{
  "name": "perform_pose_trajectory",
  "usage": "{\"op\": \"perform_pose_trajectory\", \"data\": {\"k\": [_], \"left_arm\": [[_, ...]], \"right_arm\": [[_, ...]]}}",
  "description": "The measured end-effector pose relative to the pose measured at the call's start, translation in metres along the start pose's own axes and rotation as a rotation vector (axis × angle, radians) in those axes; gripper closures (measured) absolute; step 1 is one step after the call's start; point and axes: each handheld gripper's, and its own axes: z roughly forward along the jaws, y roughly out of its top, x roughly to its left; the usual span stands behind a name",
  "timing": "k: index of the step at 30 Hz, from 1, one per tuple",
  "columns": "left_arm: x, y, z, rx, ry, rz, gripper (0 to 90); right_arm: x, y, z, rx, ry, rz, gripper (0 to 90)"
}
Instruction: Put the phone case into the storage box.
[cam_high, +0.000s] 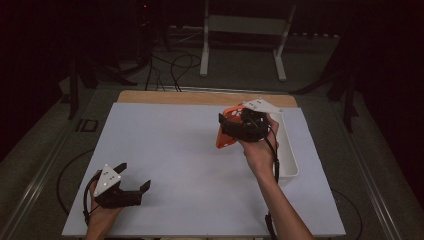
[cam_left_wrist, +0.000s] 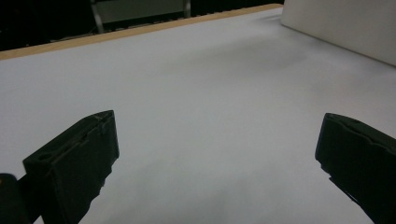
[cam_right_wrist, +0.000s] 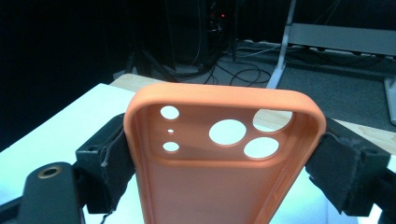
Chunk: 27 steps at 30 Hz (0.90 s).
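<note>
An orange phone case (cam_right_wrist: 219, 177) with round camera holes is held up above the table (cam_high: 190, 165), and my right gripper (cam_right_wrist: 224, 158) is shut on its two long sides. From above, the orange phone case (cam_high: 226, 131) hangs over the table's right half, left of the white bin, with the right gripper (cam_high: 239, 126) around it. Near the front left corner my left gripper (cam_high: 134, 176) rests low and open, nothing between its jaws. Its own camera shows the left gripper (cam_left_wrist: 217, 154) with both jaws wide apart over bare white surface.
A white rectangular bin (cam_high: 289, 150) stands along the table's right edge; its wall (cam_left_wrist: 345, 23) shows at the upper right in the left gripper view. A wooden strip (cam_high: 200, 97) runs along the far edge. Behind it are stand legs (cam_high: 280, 60) and floor cables (cam_high: 175, 65).
</note>
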Motion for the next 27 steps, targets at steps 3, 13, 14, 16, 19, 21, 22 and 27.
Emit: {"op": "perform_pose_trajectory", "data": {"k": [3,13,14,16,19,21,22,27], "left_arm": [[0.000,0.000,0.000,-0.001,0.000,0.000,0.4],[0.000,0.000,0.001,0.001,0.000,0.000,0.4],[0.000,0.000,0.001,0.001,0.000,0.000,0.4],[0.000,0.000,0.001,0.002,0.000,0.000,0.5],[-0.001,0.000,0.001,0.002,-0.001,0.000,0.5],[-0.001,0.000,0.001,0.001,-0.001,0.000,0.4],[-0.001,0.000,0.001,0.002,-0.002,0.002,0.4],[-0.001,0.000,0.002,0.007,-0.002,0.007,0.4]], "right_arm": [[-0.001,0.001,0.001,-0.003,-0.006,0.000,15.9],[-0.004,0.006,0.004,-0.003,-0.020,0.004,15.9],[-0.004,0.006,0.004,-0.003,-0.020,0.004,15.9],[-0.005,0.006,0.004,-0.003,-0.025,0.004,15.9],[-0.008,0.008,0.006,0.000,-0.035,0.006,15.9],[-0.009,0.008,0.006,-0.001,-0.037,0.009,15.9],[-0.009,0.008,0.006,-0.001,-0.037,0.009,15.9],[-0.012,0.010,0.008,0.001,-0.044,0.011,15.9]]}}
